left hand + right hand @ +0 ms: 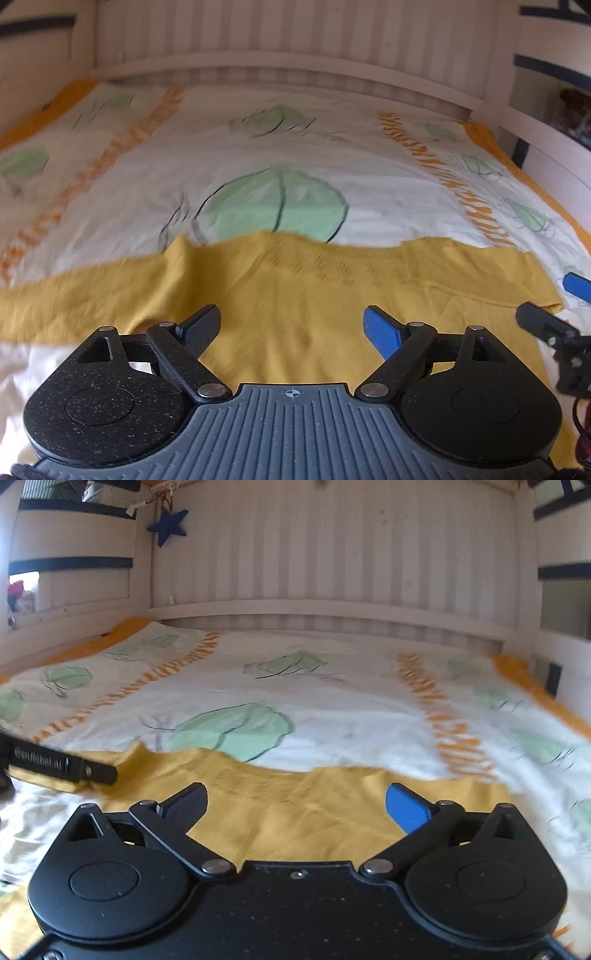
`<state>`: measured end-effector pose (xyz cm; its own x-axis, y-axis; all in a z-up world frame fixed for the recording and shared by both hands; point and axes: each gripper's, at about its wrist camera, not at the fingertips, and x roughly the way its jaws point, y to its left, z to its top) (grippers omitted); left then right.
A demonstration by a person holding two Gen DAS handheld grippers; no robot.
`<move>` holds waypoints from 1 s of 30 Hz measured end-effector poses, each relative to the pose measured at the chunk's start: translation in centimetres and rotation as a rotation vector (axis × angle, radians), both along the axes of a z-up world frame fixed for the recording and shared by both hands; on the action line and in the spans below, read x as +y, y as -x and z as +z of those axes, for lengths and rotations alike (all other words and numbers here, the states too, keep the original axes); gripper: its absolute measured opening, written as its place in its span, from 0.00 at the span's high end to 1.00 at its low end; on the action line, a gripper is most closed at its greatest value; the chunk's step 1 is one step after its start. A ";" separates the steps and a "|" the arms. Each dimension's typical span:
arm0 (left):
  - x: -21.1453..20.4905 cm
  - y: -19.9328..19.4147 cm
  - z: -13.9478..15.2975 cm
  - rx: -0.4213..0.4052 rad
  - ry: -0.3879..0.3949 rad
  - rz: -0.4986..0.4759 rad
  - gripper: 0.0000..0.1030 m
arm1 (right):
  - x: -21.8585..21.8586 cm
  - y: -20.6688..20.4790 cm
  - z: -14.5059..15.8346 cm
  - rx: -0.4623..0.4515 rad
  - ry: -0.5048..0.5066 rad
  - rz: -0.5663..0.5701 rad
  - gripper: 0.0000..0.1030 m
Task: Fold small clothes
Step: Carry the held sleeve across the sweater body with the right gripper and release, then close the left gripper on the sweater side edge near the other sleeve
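We are in a child's bedroom at home: a bed [332,701] with a leaf-printed sheet, white wooden panelling [332,546], a blue star [168,526] hanging.

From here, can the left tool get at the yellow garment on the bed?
Probably yes: the left tool is open directly over the yellow garment, which lies spread on the bedsheet, and nothing sits between them.
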<state>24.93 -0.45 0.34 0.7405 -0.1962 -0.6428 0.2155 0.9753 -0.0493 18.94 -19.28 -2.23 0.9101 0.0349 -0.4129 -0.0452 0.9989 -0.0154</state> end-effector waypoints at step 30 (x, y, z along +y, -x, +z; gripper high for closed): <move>-15.9 -14.8 -8.7 0.285 0.016 -0.165 0.54 | -11.4 -3.4 -3.6 0.129 -0.360 -0.152 0.01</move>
<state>39.69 -16.32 -8.33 0.4884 -0.3103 -0.8156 0.3456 0.9270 -0.1458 22.31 -30.65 -5.81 0.8574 0.0668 -0.5103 0.1251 0.9347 0.3326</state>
